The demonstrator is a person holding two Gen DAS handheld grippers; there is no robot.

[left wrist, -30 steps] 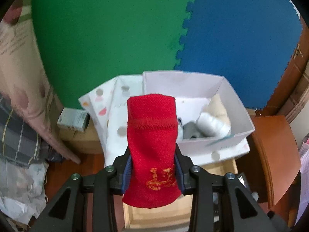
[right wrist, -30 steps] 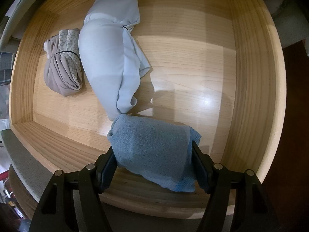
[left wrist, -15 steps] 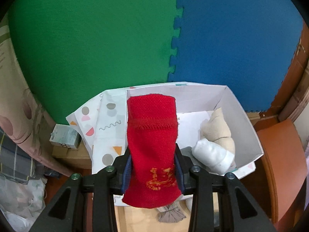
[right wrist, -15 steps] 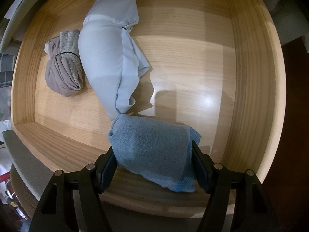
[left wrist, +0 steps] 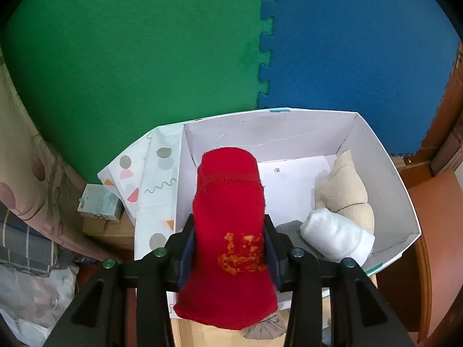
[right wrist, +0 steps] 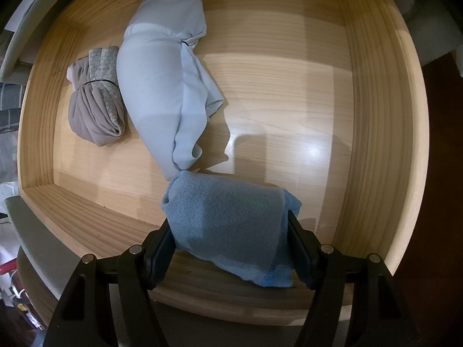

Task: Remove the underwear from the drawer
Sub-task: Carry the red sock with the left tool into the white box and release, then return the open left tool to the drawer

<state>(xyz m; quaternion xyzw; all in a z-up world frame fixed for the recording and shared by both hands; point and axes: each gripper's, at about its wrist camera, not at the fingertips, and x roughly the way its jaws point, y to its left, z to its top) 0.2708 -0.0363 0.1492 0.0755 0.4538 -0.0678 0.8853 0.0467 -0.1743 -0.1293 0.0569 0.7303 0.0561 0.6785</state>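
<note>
Underwear in two claws. Red roll (left wrist: 228, 231) with orange embroidery, clamped between the pads of the left claw (left wrist: 229, 248), held above the near edge of a white cardboard box (left wrist: 405, 202). Inside that box, to the right: a white roll (left wrist: 337, 237), a beige roll (left wrist: 344, 193) just behind and touching it, a grey piece (left wrist: 289, 230) partly hidden by the claw. Left of the box, a patterned white sheet (left wrist: 157, 185) and a small pale carton (left wrist: 99, 202). Beyond, green foam mat (left wrist: 130, 57) joined to blue foam mat (left wrist: 361, 43) by an interlocking seam.

Blue terry roll (right wrist: 231, 225), gripped on both sides by the right claw (right wrist: 231, 243), over the front part of the wooden drawer (right wrist: 376, 115). Farther in, on the drawer floor, a pale blue bundle (right wrist: 165, 86), its near tip just beside the blue roll; whether touching, cannot tell. Left of it and touching, a taupe roll (right wrist: 95, 110) with a honeycomb-print band.
</note>
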